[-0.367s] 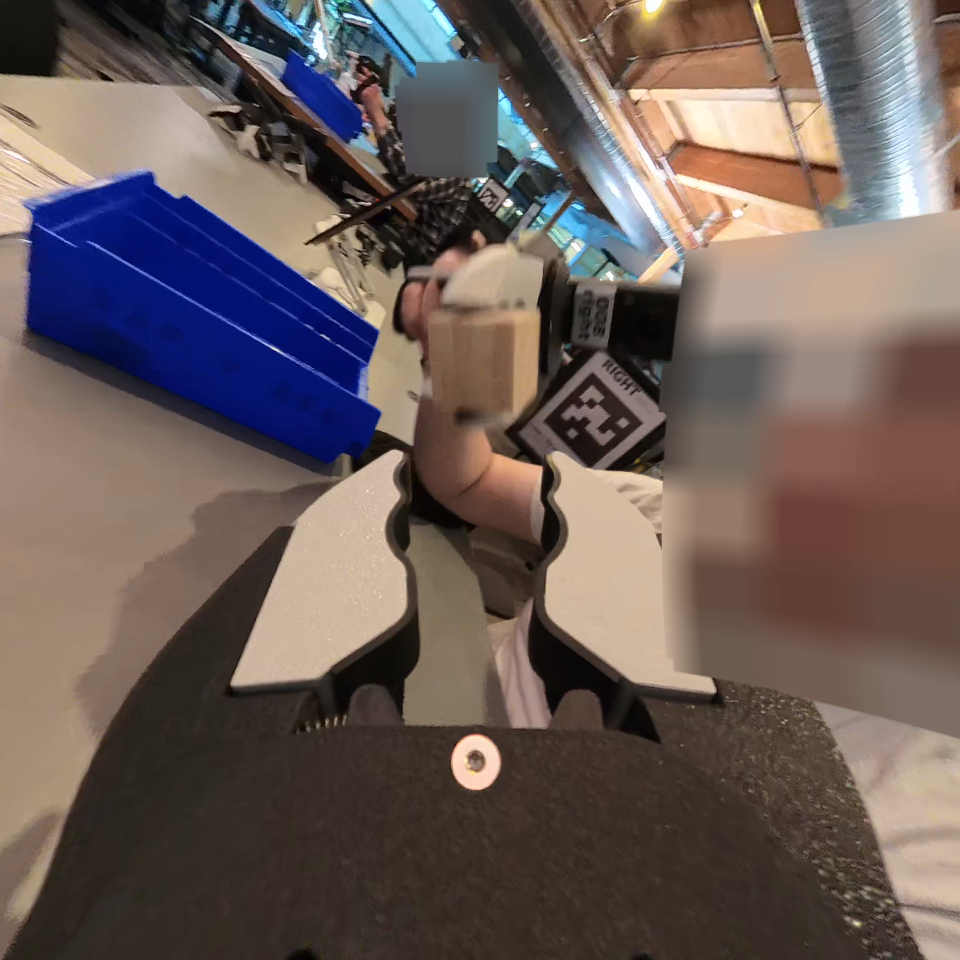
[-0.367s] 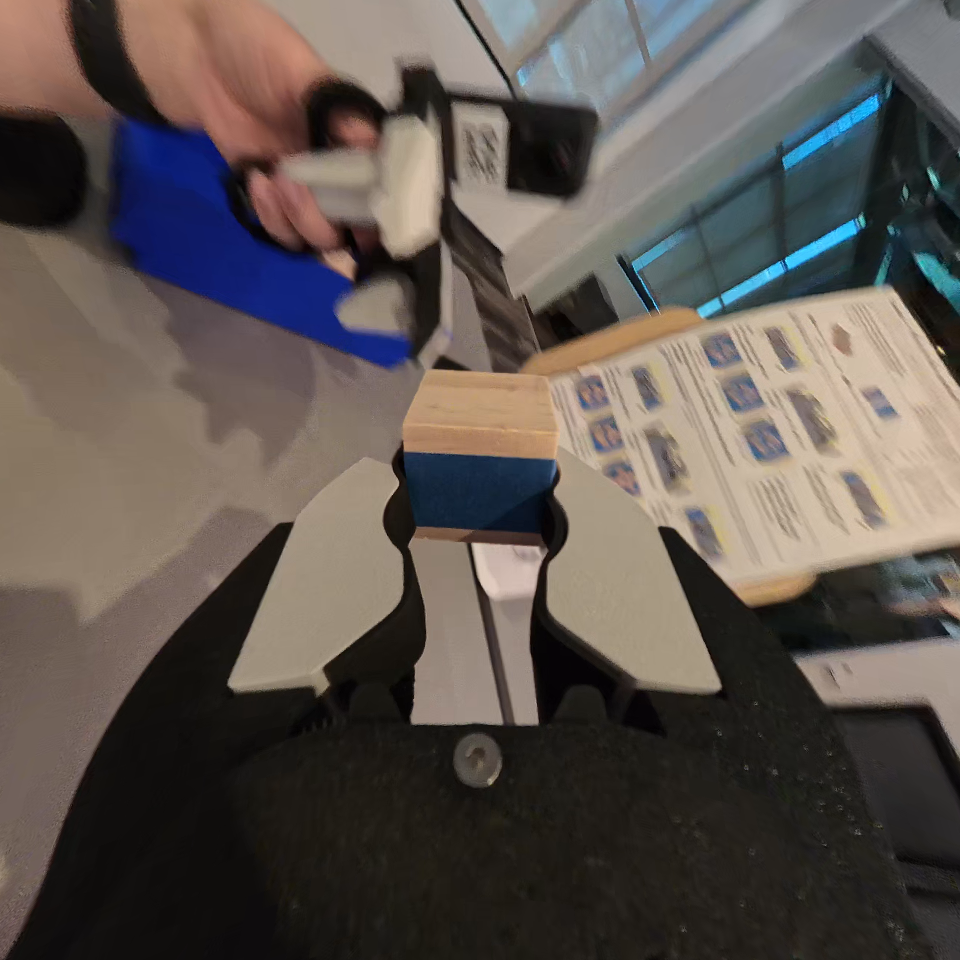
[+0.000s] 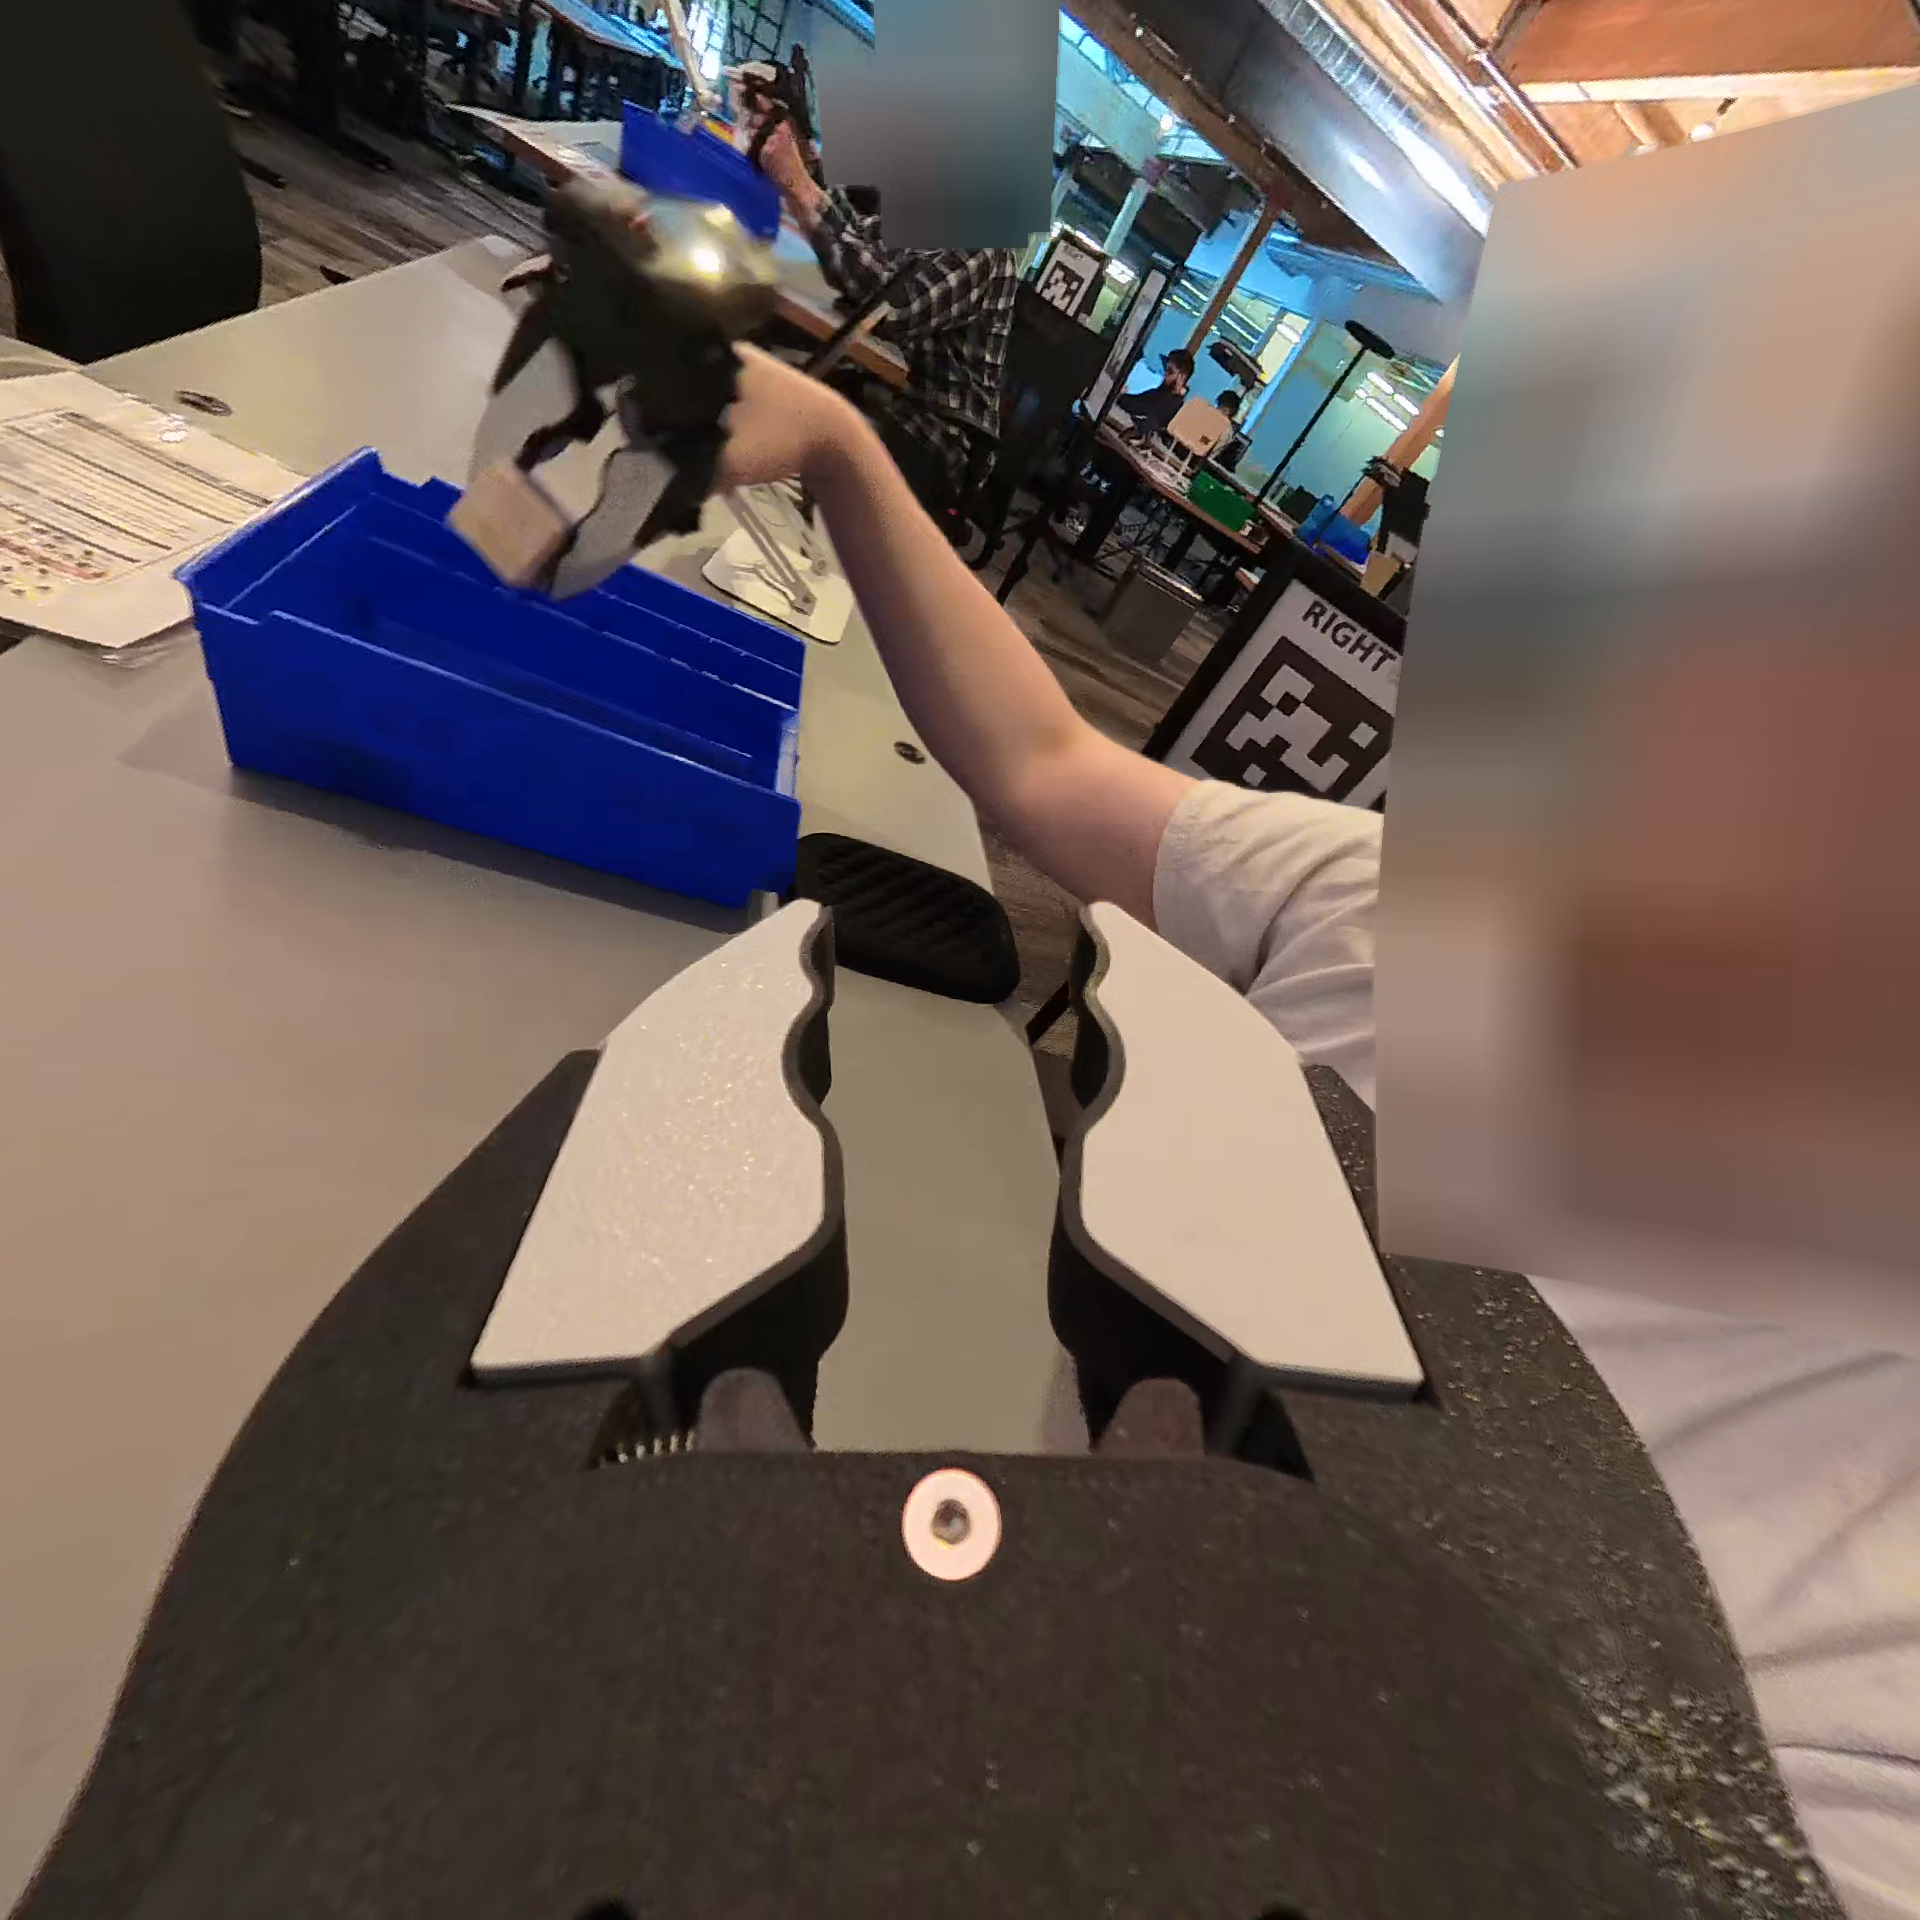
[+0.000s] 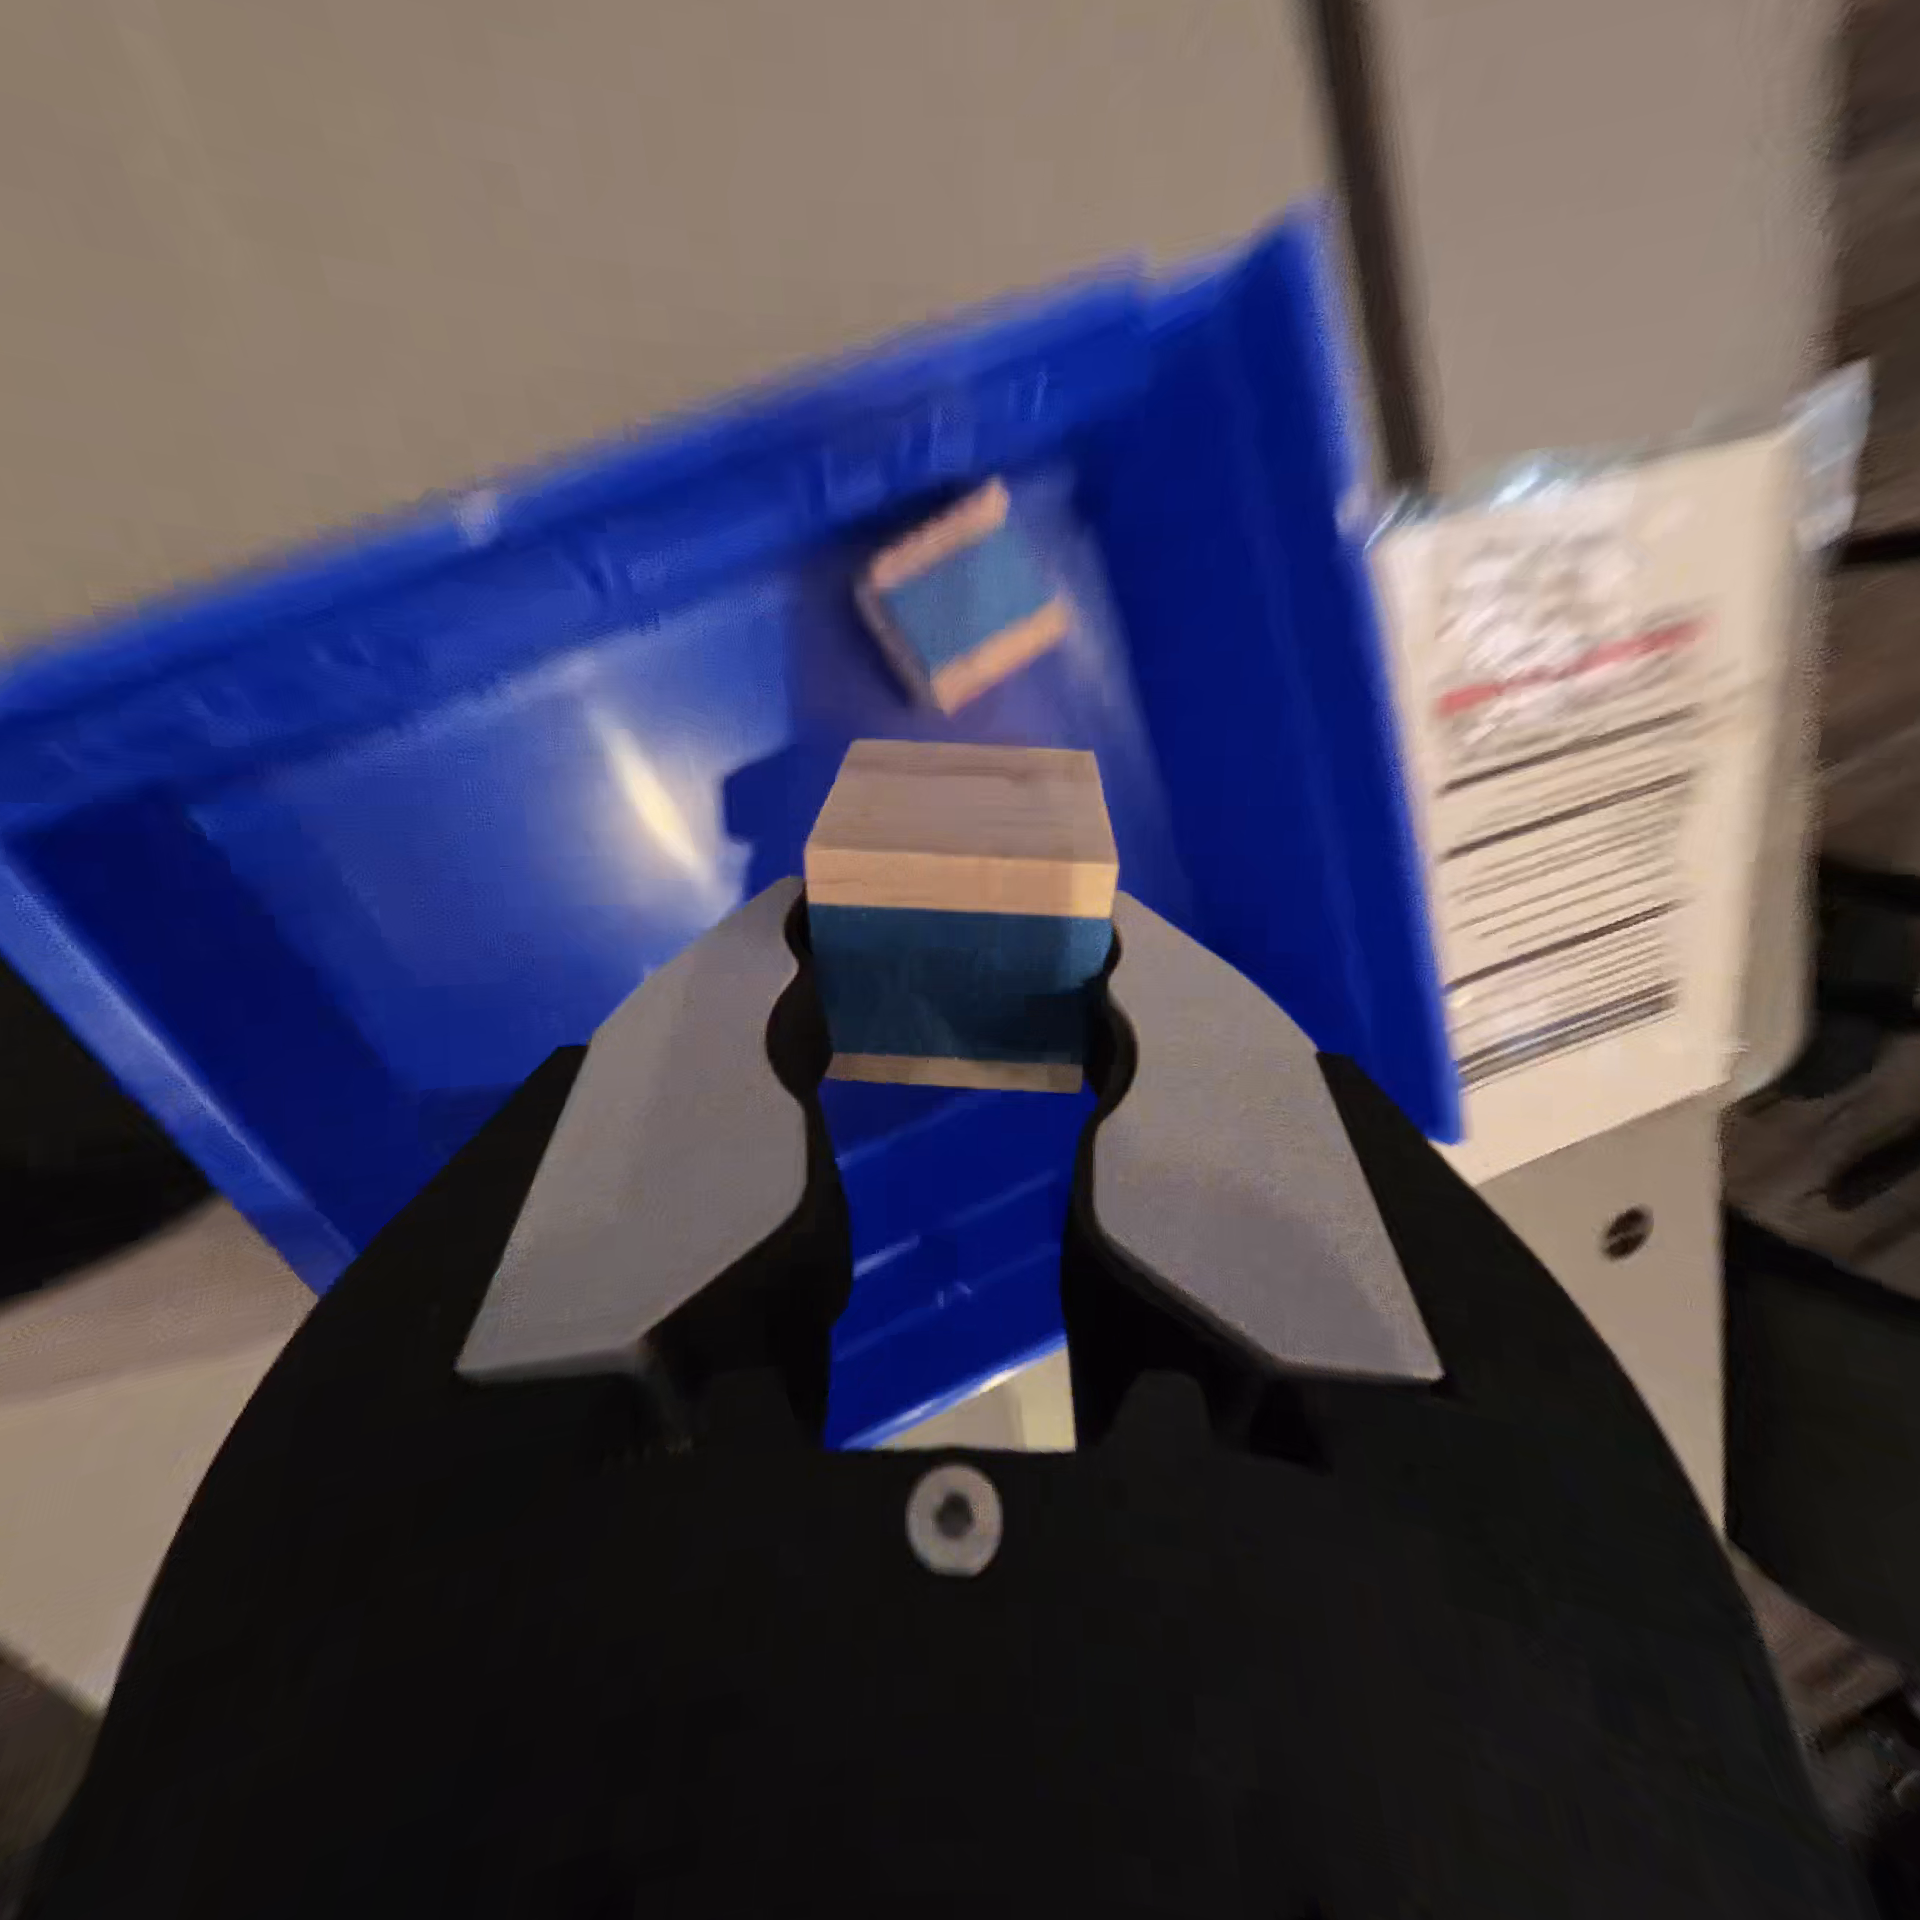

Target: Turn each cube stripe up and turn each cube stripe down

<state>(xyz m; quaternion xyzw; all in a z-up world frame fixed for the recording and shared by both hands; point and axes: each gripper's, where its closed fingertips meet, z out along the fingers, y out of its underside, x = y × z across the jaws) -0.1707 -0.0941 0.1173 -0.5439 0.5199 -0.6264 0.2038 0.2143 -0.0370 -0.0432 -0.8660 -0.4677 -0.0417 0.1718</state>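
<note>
— What did the right gripper [image 4: 961, 971] have?
— It pinched a wooden cube [image 4: 958, 920], blue stripe toward the camera, above the blue bin [image 4: 416, 831].
— Another cube?
— A second cube [image 4: 964, 594] lay near the bin's far corner. The left gripper [image 3: 948, 997] stood spread, holding nothing, over the grey table [image 3: 260, 1039].

Held cube [image 4: 961, 914]: side faces covered by the fingers [image 4: 665, 1132] of the right tongs [image 4: 961, 997]; in the left wrist view the cube [image 3: 511, 528] and those tongs [image 3: 561, 520] are motion-smeared, stripe not discernible. Blue bin [image 4: 1288, 582]: blurred, near wall hidden behind the tongs' body, left end cut by the frame edge; the second cube [image 4: 961, 592] inside it is smeared, its resting face unseen. Printed sheet [image 4: 1569, 748]: blurred streaks only; left tongs [image 3: 951, 997]: body cut off at the bottom edge.
</note>
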